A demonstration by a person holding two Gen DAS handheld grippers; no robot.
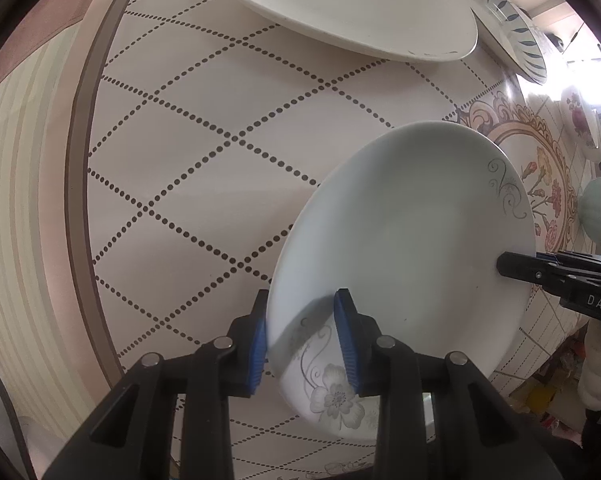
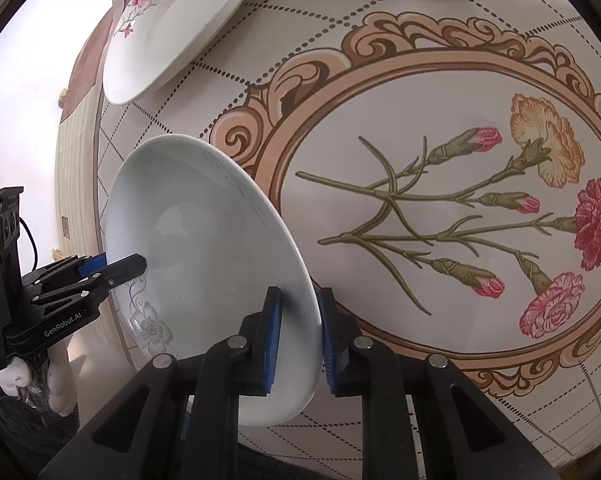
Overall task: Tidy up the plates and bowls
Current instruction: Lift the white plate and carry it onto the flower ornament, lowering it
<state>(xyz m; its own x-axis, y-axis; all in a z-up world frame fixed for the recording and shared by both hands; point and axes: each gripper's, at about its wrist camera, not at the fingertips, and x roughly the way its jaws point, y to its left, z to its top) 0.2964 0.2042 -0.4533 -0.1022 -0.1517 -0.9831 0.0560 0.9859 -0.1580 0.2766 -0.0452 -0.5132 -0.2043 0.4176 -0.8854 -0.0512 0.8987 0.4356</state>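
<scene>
Plate in play: a white plate with grey flower print (image 1: 404, 240) is right in the middle of things, tilted up off the tablecloth (image 1: 204, 168) and gripped on two opposite edges at once.
Left gripper (image 1: 302, 340): clamped on the plate's near rim, one blue pad (image 1: 258, 344) under the edge and the other on the inside, right by the grey flower.
Right gripper (image 2: 298, 340): same deal on the opposite rim, blue pads squeezed together on the thin edge of the plate (image 2: 204, 248).
Cross view: from the right wrist cam you can see the left gripper (image 2: 130, 268) biting the far rim, with a white-gloved hand (image 2: 56, 376) under it.
Big white plate (image 1: 340, 4): sits flat on the far side of the table, well apart from the held one.
Blue-leaf plate (image 1: 500, 20): far right, just beside the big white one. Can't tell if they touch.
Pink rose plate (image 2: 172, 28): far left in the right cam, lying on the cloth, not touching anything.
Pale green bowl (image 1: 594, 208): peeks in at the right edge, mostly hidden behind black gear.
Carnation picture (image 2: 460, 216): printed on the cloth just beside the held plate, inside a tan scroll frame.
</scene>
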